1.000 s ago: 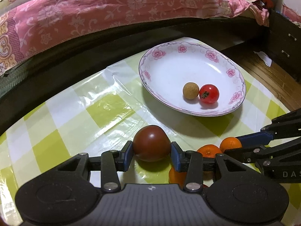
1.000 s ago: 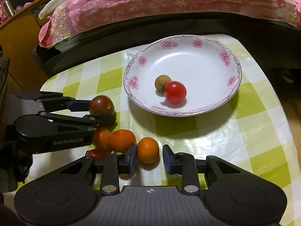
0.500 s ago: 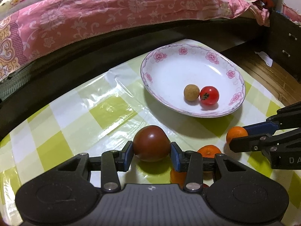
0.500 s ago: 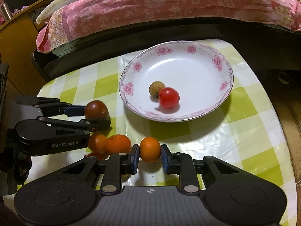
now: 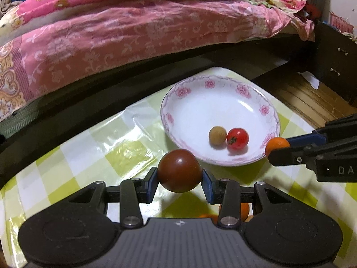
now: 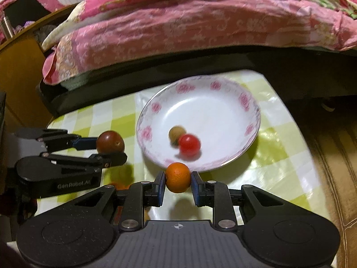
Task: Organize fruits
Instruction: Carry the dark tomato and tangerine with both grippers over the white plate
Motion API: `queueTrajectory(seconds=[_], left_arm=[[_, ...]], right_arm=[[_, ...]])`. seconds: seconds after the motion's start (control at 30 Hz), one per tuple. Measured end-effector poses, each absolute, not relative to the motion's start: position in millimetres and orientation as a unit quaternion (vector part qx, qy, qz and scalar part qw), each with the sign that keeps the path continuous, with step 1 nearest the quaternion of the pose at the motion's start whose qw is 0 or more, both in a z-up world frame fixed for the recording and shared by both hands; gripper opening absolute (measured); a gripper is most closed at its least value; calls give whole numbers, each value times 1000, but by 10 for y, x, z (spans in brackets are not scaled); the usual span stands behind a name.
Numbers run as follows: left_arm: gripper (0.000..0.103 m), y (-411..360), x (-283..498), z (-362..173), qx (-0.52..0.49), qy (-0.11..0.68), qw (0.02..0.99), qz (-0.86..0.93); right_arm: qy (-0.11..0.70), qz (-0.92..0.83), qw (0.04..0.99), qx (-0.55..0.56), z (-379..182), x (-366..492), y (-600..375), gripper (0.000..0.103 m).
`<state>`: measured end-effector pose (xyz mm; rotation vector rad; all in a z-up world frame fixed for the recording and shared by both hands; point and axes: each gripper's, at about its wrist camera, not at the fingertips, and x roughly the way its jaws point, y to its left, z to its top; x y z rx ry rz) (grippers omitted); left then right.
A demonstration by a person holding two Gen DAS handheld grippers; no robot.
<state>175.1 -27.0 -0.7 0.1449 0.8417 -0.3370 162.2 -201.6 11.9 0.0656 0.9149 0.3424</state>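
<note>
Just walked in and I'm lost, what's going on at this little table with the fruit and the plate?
A person is sorting fruit with two handheld claws. The left claw is shut on a dark red tomato, and the right claw is shut on a small orange; both fruits are held clear of the checked tablecloth, near the flowered plate. The plate already holds a red cherry tomato and a small tan fruit. A few more oranges wait behind the claws.

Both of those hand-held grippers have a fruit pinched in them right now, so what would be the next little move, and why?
Probably carry both forward over the flowered plate and let go there. The right hand-held gripper is shut on a small orange just short of the rim; the left hand-held gripper is shut on a dark tomato. A red tomato and a tan fruit already sit inside.
</note>
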Motion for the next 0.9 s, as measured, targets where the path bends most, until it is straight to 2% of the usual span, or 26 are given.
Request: queueTrajectory(seconds=[0.9], left_arm=[[49,-540,1952,7,75,397,896,-183]], right_arm=[[424,144,894,7,74,1824,-2014,21]])
